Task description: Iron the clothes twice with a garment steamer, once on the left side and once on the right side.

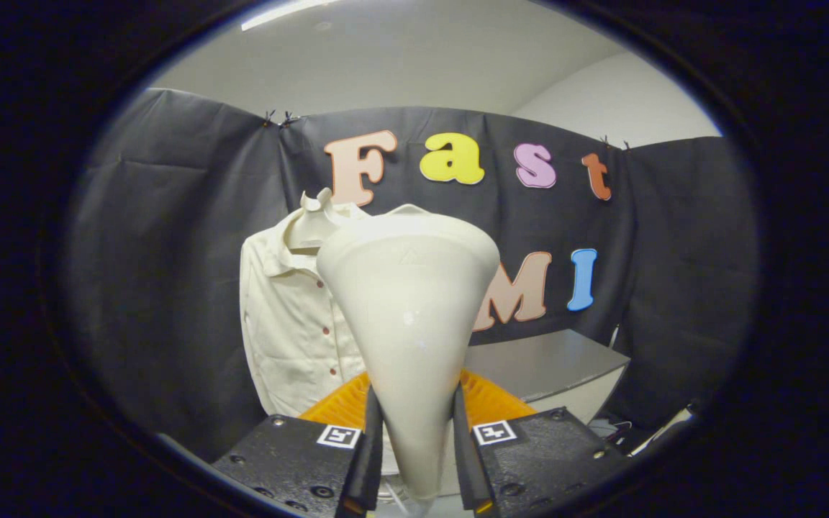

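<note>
So the tool (414, 432) is pinching the garment steamer (409, 309) right now, both fingers pressing on the narrow lower neck of it, one on each side. The steamer's cream-coloured head is flaring out wide above the fingers and pointing up and away, toward the booth's black cloth wall (170, 252). The shirt (292, 324), a cream button-up with small dark buttons, is hanging on that wall beyond the steamer and off to its left, with the steamer head covering the shirt's right part. Can't really tell how far apart the two are sitting, but they're not looking like they're touching. A grey counter (551, 363) is sitting further back on the right, behind the steamer
</note>
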`<state>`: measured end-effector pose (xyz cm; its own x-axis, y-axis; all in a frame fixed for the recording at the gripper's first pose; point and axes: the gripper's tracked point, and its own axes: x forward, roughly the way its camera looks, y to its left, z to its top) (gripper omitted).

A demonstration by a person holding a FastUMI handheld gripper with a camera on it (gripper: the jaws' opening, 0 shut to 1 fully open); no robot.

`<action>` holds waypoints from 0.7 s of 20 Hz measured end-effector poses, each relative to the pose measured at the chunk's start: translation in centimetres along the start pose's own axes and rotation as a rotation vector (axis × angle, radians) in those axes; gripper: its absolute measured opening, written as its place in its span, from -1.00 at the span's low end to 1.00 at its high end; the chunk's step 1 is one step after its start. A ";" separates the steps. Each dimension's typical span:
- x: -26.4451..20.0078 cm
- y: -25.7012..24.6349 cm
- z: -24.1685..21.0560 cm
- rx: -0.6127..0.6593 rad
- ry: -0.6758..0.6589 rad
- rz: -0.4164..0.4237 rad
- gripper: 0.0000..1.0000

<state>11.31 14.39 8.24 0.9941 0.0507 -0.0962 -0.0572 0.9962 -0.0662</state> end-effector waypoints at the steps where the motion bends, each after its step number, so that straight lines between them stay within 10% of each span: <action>1: -0.1 -0.5 -0.1 -0.006 -0.004 -0.004 -0.15; 14: 0.4 -6.5 -3.1 0.051 0.023 -0.016 -0.15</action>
<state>11.83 7.67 5.55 0.9925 0.0333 -0.1179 -0.0356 0.9992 -0.0176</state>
